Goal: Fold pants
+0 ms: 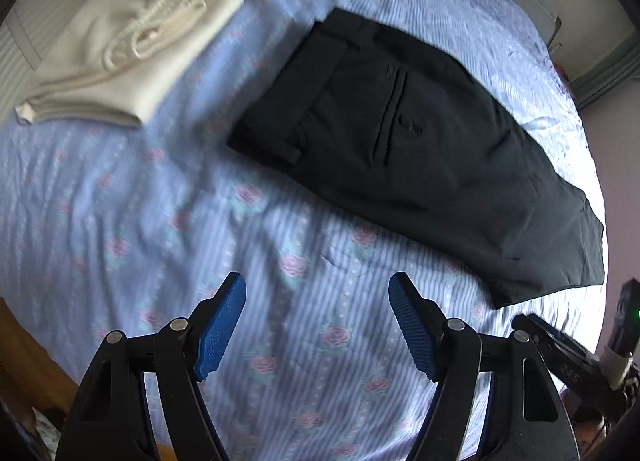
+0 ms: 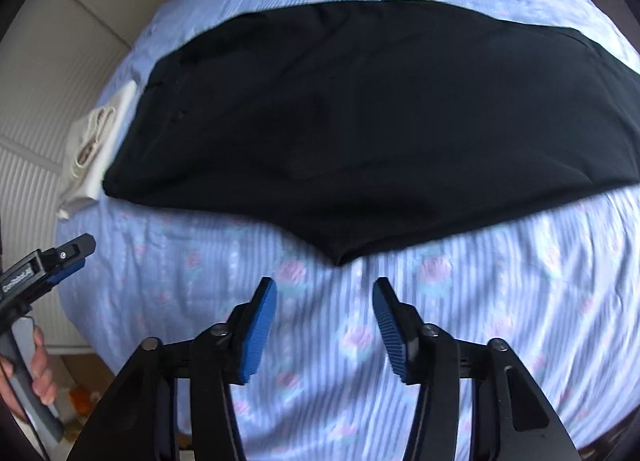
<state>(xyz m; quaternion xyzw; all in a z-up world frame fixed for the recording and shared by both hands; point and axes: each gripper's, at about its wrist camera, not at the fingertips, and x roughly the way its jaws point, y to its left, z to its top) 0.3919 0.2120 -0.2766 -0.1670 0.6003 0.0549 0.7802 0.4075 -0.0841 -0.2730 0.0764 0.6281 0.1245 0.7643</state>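
Note:
Black pants [image 1: 408, 141] lie flat on the bed, folded lengthwise, waistband toward the left and back pocket facing up. In the right wrist view the same black pants [image 2: 360, 133] stretch across the frame. My left gripper [image 1: 318, 285] hovers over bare bedsheet in front of the waist end, jaws open, nothing between its blue pads [image 1: 222, 329]. My right gripper [image 2: 325, 289] hangs just in front of the pants' near edge, jaws open and empty. The left gripper [image 2: 60, 257] also shows at the left edge of the right wrist view, held by a hand [image 2: 40, 365].
A folded cream garment [image 1: 132, 57] lies at the far left of the bed, next to the waistband. The bed carries a blue striped sheet with pink roses [image 1: 200, 221]. White wall panels [image 2: 36, 141] run along the bed's left side.

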